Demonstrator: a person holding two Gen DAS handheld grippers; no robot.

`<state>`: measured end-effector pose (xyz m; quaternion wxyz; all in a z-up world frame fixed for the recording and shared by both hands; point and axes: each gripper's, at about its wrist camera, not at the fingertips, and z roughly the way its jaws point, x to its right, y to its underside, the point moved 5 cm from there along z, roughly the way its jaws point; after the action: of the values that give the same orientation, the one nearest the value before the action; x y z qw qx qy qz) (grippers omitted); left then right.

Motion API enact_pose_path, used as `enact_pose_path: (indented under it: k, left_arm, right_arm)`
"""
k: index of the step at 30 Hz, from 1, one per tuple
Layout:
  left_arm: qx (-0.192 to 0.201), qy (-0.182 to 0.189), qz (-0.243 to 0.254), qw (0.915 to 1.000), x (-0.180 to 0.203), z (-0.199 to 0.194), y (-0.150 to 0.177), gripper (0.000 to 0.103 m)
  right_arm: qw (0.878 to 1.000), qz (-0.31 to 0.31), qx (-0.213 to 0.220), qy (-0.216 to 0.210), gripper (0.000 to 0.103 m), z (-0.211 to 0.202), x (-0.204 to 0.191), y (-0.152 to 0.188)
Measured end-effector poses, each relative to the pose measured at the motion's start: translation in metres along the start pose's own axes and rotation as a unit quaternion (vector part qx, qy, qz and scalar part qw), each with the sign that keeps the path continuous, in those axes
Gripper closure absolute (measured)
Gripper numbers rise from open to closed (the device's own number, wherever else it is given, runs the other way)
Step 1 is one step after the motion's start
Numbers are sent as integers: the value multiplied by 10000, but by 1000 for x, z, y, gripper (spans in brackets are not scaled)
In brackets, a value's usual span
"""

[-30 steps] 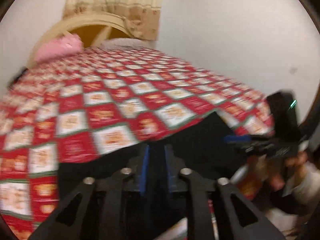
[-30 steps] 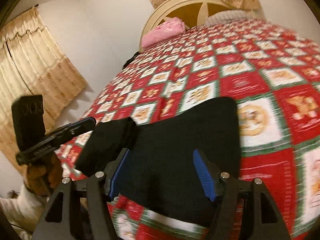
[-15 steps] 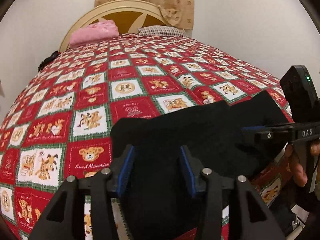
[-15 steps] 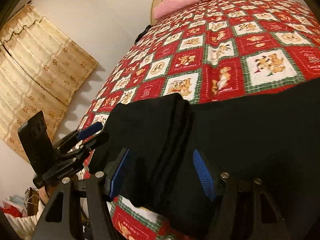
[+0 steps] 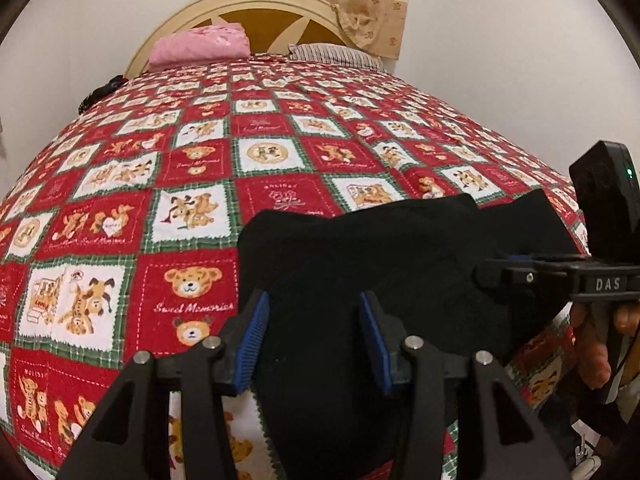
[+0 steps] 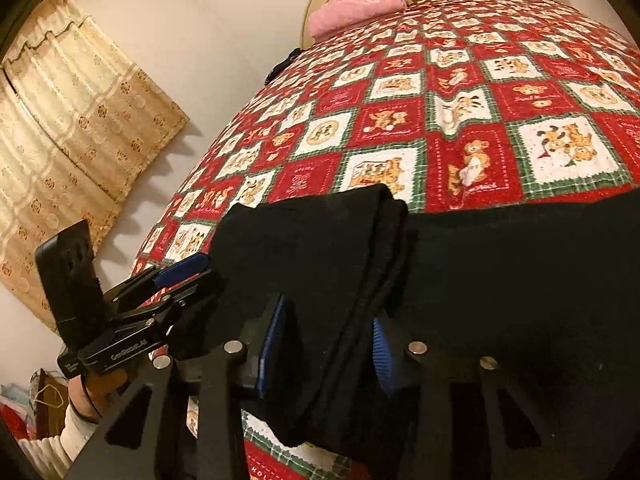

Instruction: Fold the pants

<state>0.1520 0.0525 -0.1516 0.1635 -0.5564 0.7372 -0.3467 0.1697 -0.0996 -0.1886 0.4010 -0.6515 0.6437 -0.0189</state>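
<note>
Black pants lie partly folded at the near edge of the bed, on a red and white teddy-bear quilt. My left gripper is open, its blue pads on either side of the cloth near the pants' left end. My right gripper has its pads around a thick folded ridge of the pants; the jaws have narrowed, but whether they pinch the cloth is unclear. Each gripper shows in the other's view: the right one at the pants' right side, the left one at their left end.
A pink pillow and a striped pillow lie by the cream headboard. Beige curtains hang on the left wall. The bed's near edge drops off just below the pants.
The left gripper opened and let go of the pants' end, which now lies folded over on the bed. The right gripper's jaws have narrowed around the folded ridge.
</note>
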Motion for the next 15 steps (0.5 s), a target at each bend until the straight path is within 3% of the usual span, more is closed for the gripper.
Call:
enact_pose_path:
  k: [3, 5, 7, 15]
  left_arm:
    - [-6, -21, 7, 10000, 0, 0, 0, 54]
    - [-5, -48, 25, 10000, -1, -2, 0, 54]
    - [1, -75, 24, 10000, -3, -3, -1, 54]
    - [195, -86, -17, 9998, -4, -16, -15, 54]
  right_arm:
    - [9999, -91, 40, 69, 63, 2, -3, 1]
    - [9999, -116, 79, 83, 80, 0, -3, -1]
    - [9998, -147, 149, 45, 86, -5, -5, -3]
    - [9967, -568, 571, -79, 89, -57, -30, -12]
